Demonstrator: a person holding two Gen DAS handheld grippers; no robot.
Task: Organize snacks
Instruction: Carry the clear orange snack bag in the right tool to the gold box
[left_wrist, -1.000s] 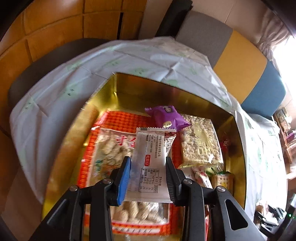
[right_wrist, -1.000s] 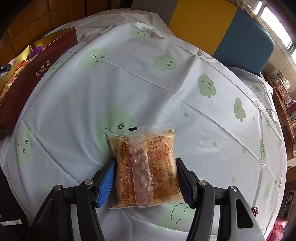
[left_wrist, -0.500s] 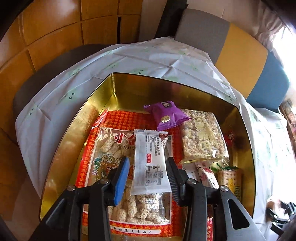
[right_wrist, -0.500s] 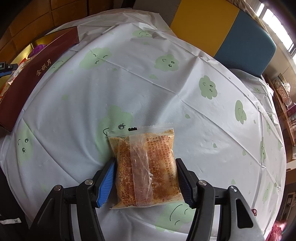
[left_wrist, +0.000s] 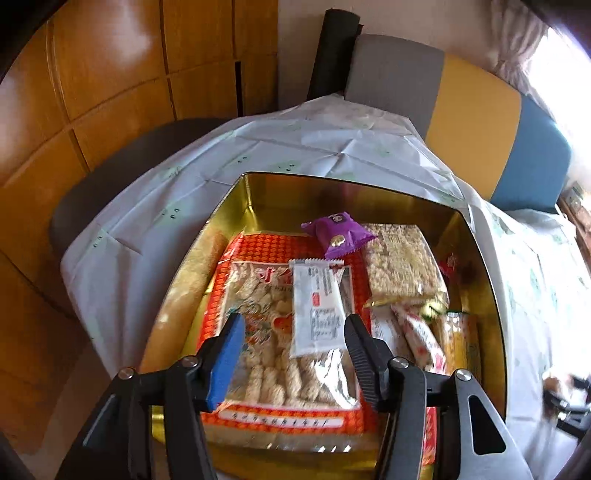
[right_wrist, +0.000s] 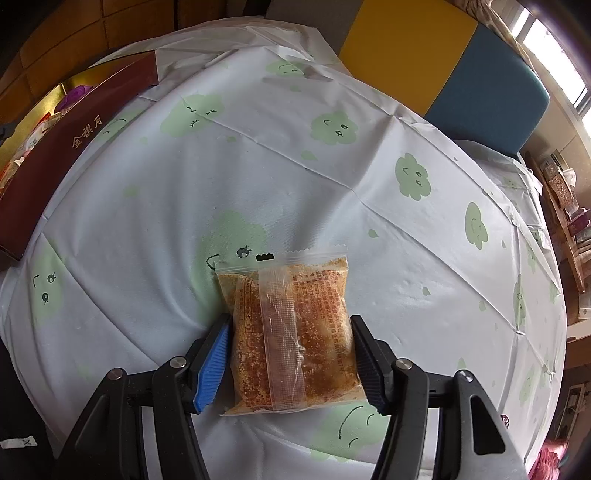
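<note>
Across mid-frame of the left view, the gold tin (left_wrist: 236, 199) holds snacks; the white packet (left_wrist: 316, 302) lies inside, released, between the left gripper (left_wrist: 293, 345), whose jaws have just been opening. Lower centre of the right view, the right gripper (right_wrist: 291, 363) clamps the crumb-cake packet (right_wrist: 291, 328) on the tablecloth (right_wrist: 295, 177).

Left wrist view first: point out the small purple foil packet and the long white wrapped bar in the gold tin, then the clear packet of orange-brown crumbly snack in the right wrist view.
Purple foil packet (left_wrist: 338, 234), left wrist view, packet's middle.
White wrapped bar (left_wrist: 317, 306), left wrist view, printed middle.
Clear packet of orange-brown snack (right_wrist: 291, 332), right wrist view, centre seam strip.
</note>
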